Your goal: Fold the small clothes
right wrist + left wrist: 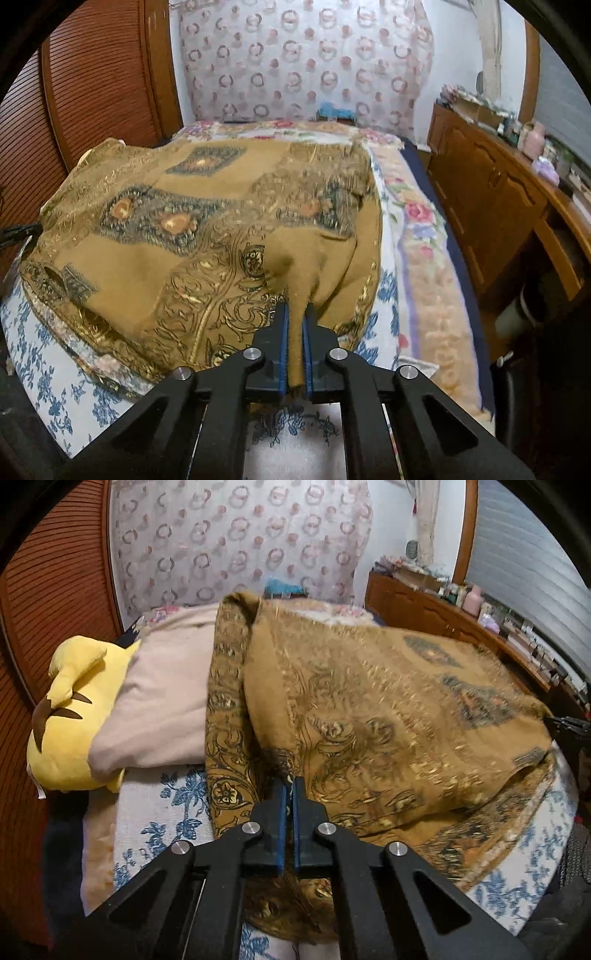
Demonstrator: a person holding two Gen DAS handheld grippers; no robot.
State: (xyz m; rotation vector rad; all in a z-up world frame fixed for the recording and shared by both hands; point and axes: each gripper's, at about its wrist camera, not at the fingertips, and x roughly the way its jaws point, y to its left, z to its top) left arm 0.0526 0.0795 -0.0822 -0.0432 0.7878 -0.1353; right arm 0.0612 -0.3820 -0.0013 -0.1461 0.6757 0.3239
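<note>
- Risk, as I judge it: the cloth [207, 229] is big and draped; uneven pulling could slip a pinched edge or skew the fold.
- Left gripper [290, 786] is clamped on one edge, jaws almost together.
- Right gripper [295, 314] is clamped on a thicker bunch.
- The cloth lies on the bed [417, 236].

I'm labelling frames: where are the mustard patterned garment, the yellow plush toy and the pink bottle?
mustard patterned garment [369, 709]: left wrist view, its broad middle.
yellow plush toy [70, 716]: left wrist view, its body.
pink bottle [472, 600]: left wrist view, its side.
</note>
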